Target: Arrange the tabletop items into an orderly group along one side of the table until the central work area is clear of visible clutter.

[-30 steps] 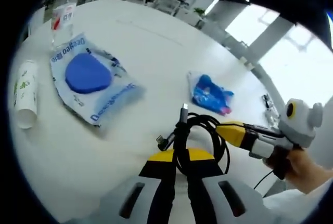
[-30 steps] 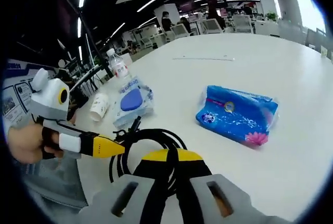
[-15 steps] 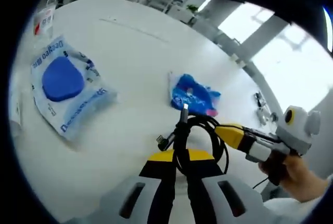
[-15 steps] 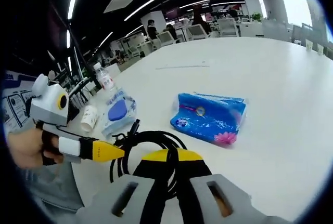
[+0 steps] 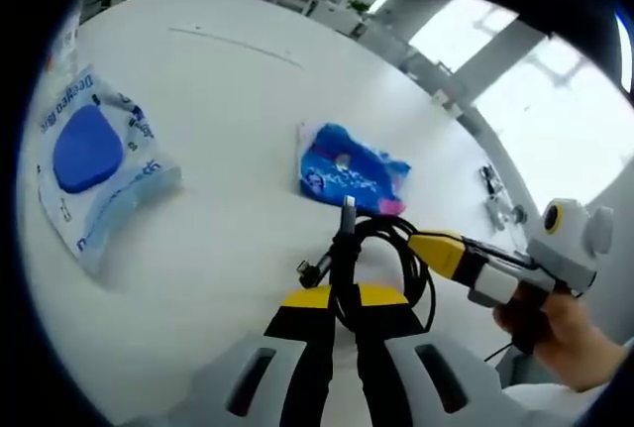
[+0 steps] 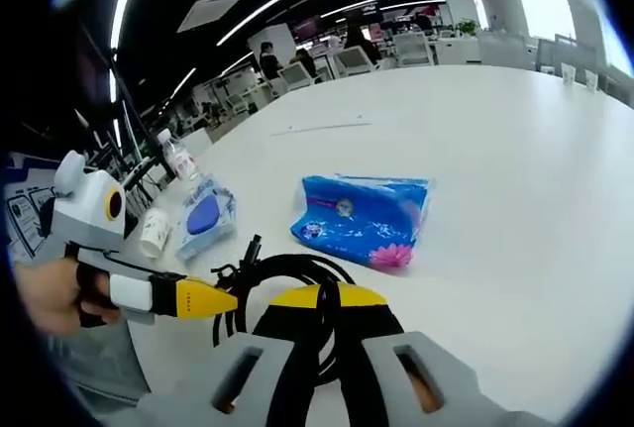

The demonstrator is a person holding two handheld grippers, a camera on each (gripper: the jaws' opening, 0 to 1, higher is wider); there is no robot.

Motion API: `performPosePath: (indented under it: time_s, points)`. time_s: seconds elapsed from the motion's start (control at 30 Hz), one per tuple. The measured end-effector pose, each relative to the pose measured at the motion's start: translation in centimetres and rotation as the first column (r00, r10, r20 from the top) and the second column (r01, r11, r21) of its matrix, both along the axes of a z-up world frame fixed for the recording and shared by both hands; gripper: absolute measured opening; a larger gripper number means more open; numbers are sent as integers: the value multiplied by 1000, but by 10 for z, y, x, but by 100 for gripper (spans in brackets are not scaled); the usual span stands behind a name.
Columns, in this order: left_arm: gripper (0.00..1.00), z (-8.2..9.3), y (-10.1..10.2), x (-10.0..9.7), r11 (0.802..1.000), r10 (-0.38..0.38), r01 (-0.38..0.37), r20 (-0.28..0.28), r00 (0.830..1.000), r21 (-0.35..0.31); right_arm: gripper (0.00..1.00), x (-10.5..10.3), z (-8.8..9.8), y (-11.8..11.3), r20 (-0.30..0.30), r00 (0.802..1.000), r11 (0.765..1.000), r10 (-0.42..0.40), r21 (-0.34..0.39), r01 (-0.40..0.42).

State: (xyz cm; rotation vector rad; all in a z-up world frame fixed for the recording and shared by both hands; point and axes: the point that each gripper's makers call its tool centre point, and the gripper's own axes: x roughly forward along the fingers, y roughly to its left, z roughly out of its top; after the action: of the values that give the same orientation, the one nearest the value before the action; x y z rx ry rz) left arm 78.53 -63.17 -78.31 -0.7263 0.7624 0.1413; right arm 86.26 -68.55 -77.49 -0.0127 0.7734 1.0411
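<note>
Both grippers pinch one coiled black cable above the white table.

In the left gripper view we see the left gripper (image 5: 342, 323) with its jaws closed on the black cable (image 5: 381, 249), whose loops and plug ends rise just ahead of the jaw tips. The right gripper (image 5: 436, 249) comes in from the right, its yellow tip touching the same coil, with a hand (image 5: 565, 333) behind it. Just beyond the cable lies the blue tissue pack (image 5: 349, 171) on the table (image 5: 248, 100), and well off to the left of the jaws lies the clear packet with a blue disc (image 5: 91, 161). In the right gripper view we find the right gripper's jaws likewise clamped on the coil, the tissue pack just ahead of them, and a water bottle (image 6: 176, 158) and paper cup (image 6: 154, 231) far off to the left beside the packet.
</note>
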Motion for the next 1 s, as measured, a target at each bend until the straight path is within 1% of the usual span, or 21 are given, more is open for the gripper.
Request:
performPosePath:
  time_s: [0.07,0.2,0.3,0.47,0.57,0.7,0.83,1.0]
  points:
    - [2,-1,0,0,1000,-1,1,-1,1000,4,0,2,-3,0,-4,1000,1000,-2,-2,2]
    - [2,-6,0,1,1000,-10,11,-12,1000,16,0,-2,-5,0,-1,1000,1000,3,-14,-3]
    - [2,-12,1,2,1000,-7,7,-22,1000,14,0,0,-10,-1,-2,1000,1000,5,-22,-5]
    - [2,-14,-1,2,1000,-16,16,-22,1000,20,0,2,-15,-1,-1,1000,999,9,-31,-9]
    - [2,-18,0,2,1000,-13,13,-30,999,17,0,1,-20,-1,-14,1000,999,4,-35,-5]
    - [3,-17,-2,0,999,-23,24,-34,999,23,0,-1,-21,-2,-21,1000,999,8,-41,-9]
    - [3,-21,-5,-1,999,-30,31,-43,999,22,0,-1,-32,-4,-28,999,998,21,-64,-23]
    - [3,-23,-5,2,999,-27,27,-29,999,18,0,1,-34,-4,-25,999,997,23,-68,-25]
